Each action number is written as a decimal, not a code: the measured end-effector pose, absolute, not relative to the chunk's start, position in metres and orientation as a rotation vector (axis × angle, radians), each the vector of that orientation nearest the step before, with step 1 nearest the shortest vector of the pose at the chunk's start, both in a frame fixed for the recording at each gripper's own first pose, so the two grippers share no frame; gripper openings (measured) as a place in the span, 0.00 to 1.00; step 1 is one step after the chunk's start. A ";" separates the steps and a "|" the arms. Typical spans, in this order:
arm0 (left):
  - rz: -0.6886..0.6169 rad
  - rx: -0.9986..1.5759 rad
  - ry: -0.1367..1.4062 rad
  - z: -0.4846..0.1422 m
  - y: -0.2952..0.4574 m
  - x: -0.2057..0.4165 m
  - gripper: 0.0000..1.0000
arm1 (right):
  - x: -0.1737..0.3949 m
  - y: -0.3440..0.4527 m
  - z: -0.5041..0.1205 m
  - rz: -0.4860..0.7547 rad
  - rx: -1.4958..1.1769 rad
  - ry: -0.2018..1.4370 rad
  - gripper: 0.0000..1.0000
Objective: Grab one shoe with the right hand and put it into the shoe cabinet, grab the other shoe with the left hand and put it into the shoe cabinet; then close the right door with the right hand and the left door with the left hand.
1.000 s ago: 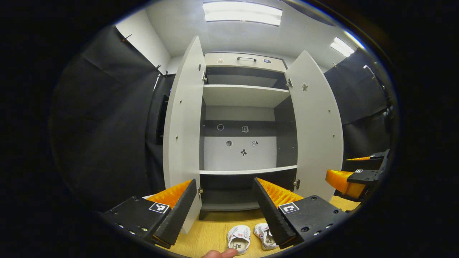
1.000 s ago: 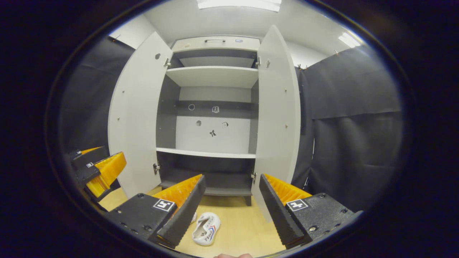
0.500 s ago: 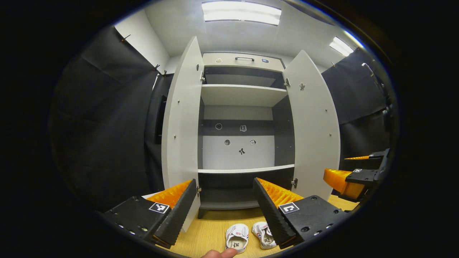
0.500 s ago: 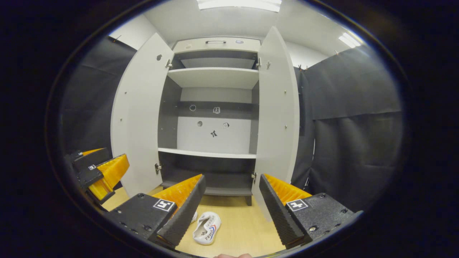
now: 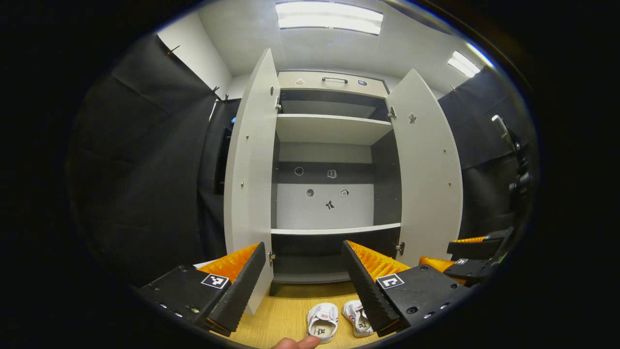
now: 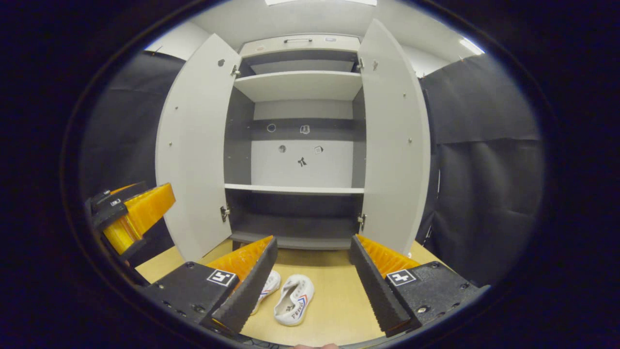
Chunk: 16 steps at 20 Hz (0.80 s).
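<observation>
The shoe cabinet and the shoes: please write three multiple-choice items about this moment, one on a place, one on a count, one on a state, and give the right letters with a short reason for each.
1. Where are the two shoes?
A. On the middle shelf
B. On the wooden floor in front of the cabinet
C. Between the jaws of the right gripper

2. How many cabinet doors stand open?
A. None
B. One
C. Two

3. How are the jaws of the right gripper?
A. Open and holding nothing
B. Shut on a shoe
C. Shut on a door edge

Answers:
1 B: the shoes lie side by side on the floor in front of the shoe cabinet.
2 C: the left door and the right door both swing outward.
3 A: the right gripper shows a wide gap, with nothing between its jaws.
</observation>
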State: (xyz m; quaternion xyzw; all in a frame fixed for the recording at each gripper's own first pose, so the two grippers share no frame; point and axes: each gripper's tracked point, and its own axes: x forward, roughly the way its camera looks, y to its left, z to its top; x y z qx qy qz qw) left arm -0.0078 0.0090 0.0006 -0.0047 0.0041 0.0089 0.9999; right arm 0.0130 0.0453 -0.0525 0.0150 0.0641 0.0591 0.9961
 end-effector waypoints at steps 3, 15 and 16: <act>0.031 -0.005 0.019 -0.003 0.019 -0.011 0.95 | 0.023 0.065 -0.093 0.155 0.037 0.220 0.98; 0.080 -0.034 0.073 -0.025 0.058 -0.015 0.95 | 0.056 0.124 -0.259 0.247 0.009 0.560 0.83; 0.086 -0.037 0.080 -0.028 0.061 -0.014 0.95 | 0.057 0.123 -0.269 0.242 0.012 0.584 0.77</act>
